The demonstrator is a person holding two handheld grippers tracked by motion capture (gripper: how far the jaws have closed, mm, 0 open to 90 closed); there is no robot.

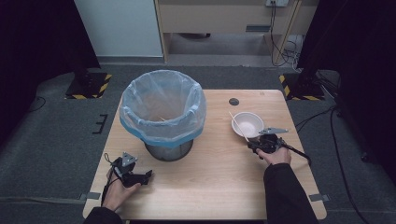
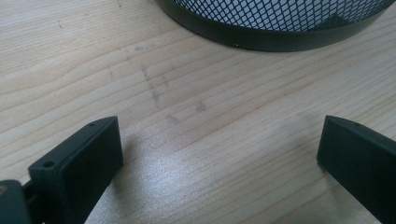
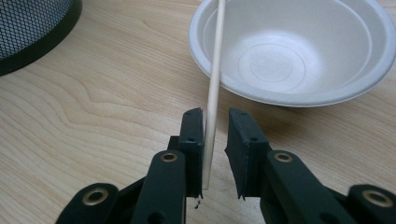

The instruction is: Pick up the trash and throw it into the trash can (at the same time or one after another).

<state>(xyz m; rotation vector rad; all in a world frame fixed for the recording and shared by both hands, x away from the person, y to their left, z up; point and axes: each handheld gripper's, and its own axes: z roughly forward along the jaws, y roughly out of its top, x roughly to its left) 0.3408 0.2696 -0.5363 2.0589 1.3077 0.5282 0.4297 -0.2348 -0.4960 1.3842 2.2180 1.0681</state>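
Dim high view, dark edges; brighter close views with soft glare.

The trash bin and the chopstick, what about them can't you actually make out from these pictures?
- Trash bin, high view: the translucent blue liner blurs its contents; a thin pale stick-like shape inside is too small to identify.
- Chopstick, right gripper view: its far end is cut off by the top edge.
- Right claw, same view: whether both jaws press the chopstick is unclear; a gap shows beside one.

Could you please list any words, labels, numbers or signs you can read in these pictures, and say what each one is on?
None can be read.
The bin, its liner, the bowl, the stick, the table and both grippers bear no visible writing.
The yellow-black hazard stripes on the floor bases are pattern, not text.
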